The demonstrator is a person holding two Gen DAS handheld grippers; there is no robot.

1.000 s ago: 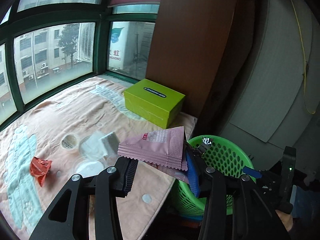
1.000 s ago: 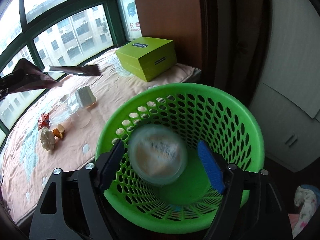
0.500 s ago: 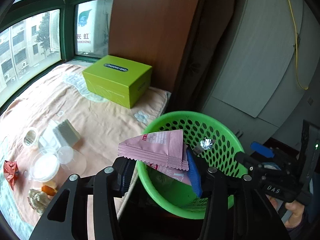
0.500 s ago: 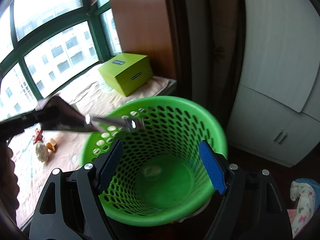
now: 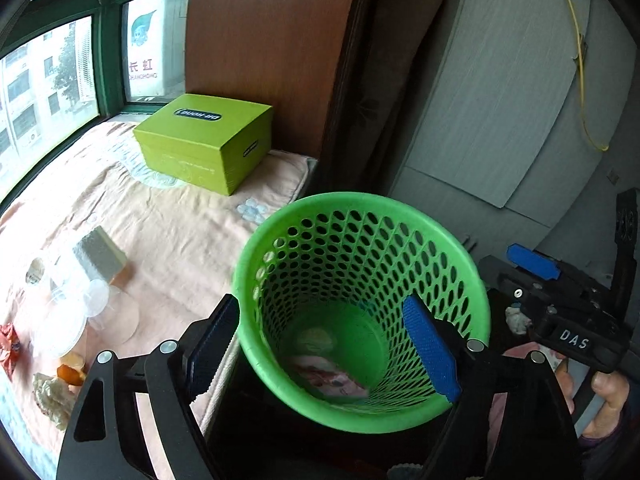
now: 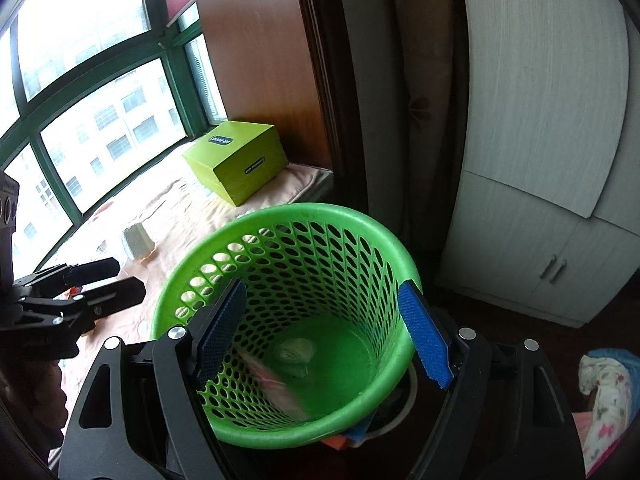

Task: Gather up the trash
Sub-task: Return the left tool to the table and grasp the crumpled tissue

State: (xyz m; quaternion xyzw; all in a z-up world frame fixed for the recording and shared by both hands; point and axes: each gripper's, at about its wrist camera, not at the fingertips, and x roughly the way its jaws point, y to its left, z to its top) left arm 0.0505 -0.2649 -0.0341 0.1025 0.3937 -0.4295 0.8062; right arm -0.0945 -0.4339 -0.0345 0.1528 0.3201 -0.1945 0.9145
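While both grippers hang over the bin, nothing is in hand: this reads as the gap between a drop and the next pick.

Bed, pink cover, runs along the window; box sits at its far end, not trash by the look of it. Bin, green mesh, stands just beside the bed edge. Inside, on the bottom: pink wrapper and a pale round lid-like piece, touching or nearly.

Left gripper is wide open, empty, straddling the bin's near rim. Right gripper likewise spread wide, empty, above the bin mouth.

Remaining trash is at the bed's near-left end: clear cups, grey block, red wrapper, crumpled scraps, orange bit.

Next move, as judged: swing one gripper back to that cluster, go for a single piece. Clear cups look slippery and thin, so grip the rim gently. Scraps sit tight together, risk of grabbing two.
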